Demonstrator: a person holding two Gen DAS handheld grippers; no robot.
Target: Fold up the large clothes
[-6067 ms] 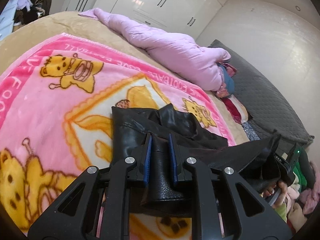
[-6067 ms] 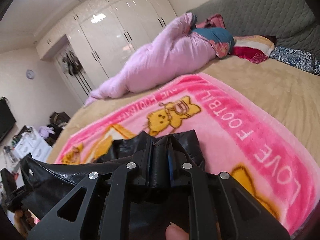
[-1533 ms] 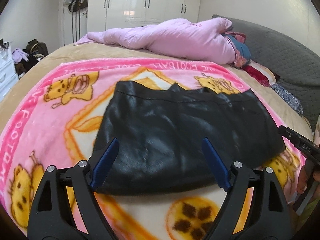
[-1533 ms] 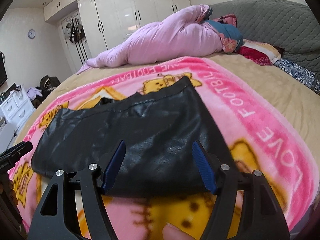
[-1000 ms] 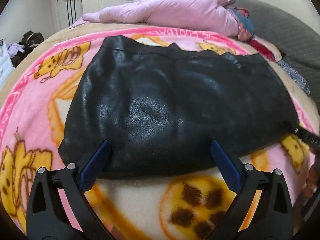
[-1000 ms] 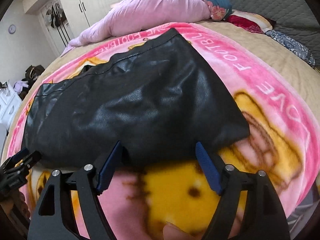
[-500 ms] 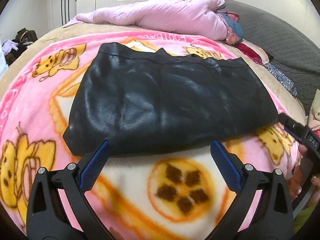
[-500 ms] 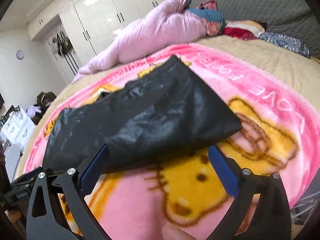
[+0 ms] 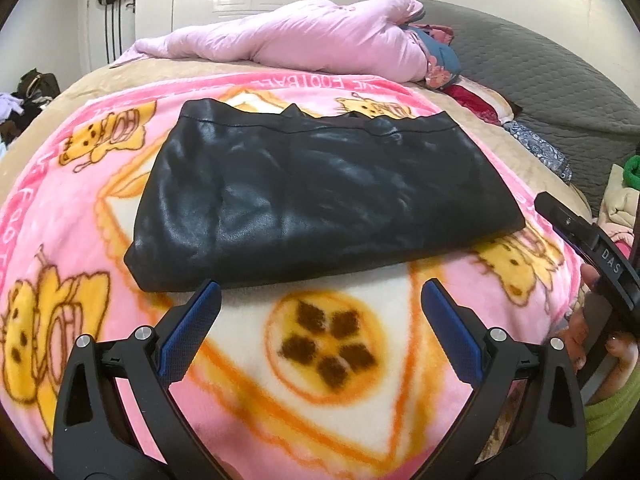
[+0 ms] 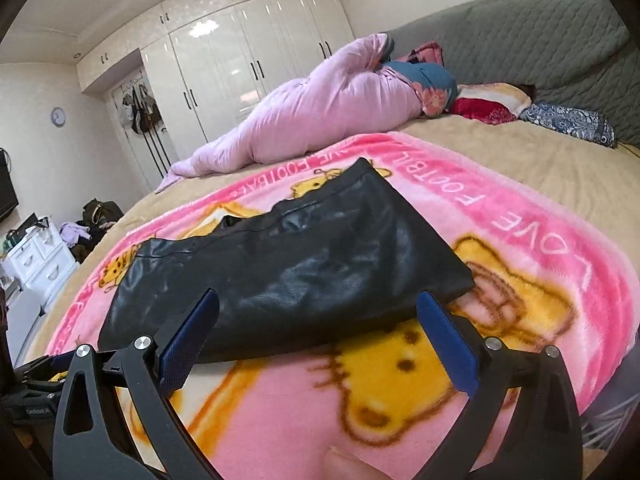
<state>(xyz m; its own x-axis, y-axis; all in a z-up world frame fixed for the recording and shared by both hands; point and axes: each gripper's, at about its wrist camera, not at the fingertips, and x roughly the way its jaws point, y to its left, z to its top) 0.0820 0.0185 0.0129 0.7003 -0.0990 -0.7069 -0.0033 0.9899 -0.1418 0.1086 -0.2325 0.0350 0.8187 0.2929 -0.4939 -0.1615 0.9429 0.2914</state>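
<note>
Folded black leather garment (image 9: 320,196) on pink cartoon-print fleece blanket (image 9: 328,364), lower layers hidden, lying just beyond left gripper (image 9: 320,308) and right gripper (image 10: 318,312), both angled downward, splayed wide, empty.

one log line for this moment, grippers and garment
left gripper: open, empty | right gripper: open, empty | black garment: folded, flat on pink blanket

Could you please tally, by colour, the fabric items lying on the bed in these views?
Black: 1, folded leather garment
Pink: 2, cartoon blanket, rolled duvet
Red: 1, pillow
Blue patterned: 1, cloth
Total: 5
</note>
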